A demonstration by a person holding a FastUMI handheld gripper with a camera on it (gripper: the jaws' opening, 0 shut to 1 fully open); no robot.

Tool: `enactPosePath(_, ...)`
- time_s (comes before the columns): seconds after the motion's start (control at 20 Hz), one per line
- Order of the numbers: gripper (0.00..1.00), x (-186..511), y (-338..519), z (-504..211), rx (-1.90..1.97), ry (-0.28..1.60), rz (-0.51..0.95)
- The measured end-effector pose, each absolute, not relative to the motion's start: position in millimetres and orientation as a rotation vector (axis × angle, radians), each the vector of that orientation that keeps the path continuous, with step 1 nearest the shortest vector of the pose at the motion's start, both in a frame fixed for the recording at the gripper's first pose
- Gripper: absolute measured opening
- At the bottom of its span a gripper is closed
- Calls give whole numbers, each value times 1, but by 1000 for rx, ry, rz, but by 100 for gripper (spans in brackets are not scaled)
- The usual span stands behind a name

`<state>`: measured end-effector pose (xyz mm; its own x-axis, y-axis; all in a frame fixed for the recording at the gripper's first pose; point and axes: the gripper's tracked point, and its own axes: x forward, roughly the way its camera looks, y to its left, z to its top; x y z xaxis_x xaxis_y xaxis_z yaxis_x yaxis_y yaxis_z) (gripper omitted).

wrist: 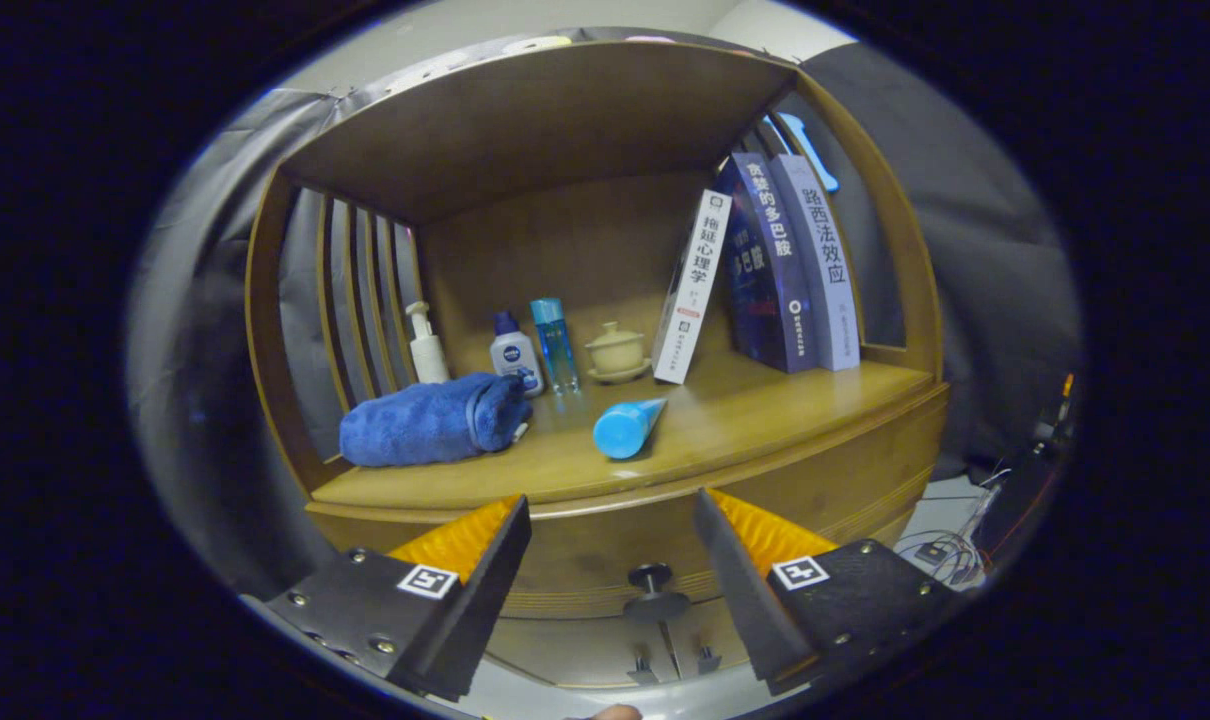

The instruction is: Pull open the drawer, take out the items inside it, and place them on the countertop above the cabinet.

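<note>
A wooden cabinet with a countertop (745,420) stands ahead of me. Its drawer front (605,560) looks closed, and a dark round knob (651,578) sits between and just beyond my fingers. My gripper (613,515) is open with nothing between its fingers. On the countertop lie a rolled blue towel (430,420) and a light blue tube (627,427) on its side. What is inside the drawer is hidden.
At the back of the countertop stand a white pump bottle (427,345), a small white bottle (515,355), a clear blue bottle (555,343), a lidded cream cup (617,352) and three leaning books (765,270). Two smaller knobs (643,668) sit lower down. Cables (950,545) lie on the floor at the right.
</note>
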<state>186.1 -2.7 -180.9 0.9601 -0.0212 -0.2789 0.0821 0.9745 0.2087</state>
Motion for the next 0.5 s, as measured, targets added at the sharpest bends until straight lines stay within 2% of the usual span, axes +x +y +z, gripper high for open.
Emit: enactPosePath(0.5,98,154,-20,-129,143,219,-117)
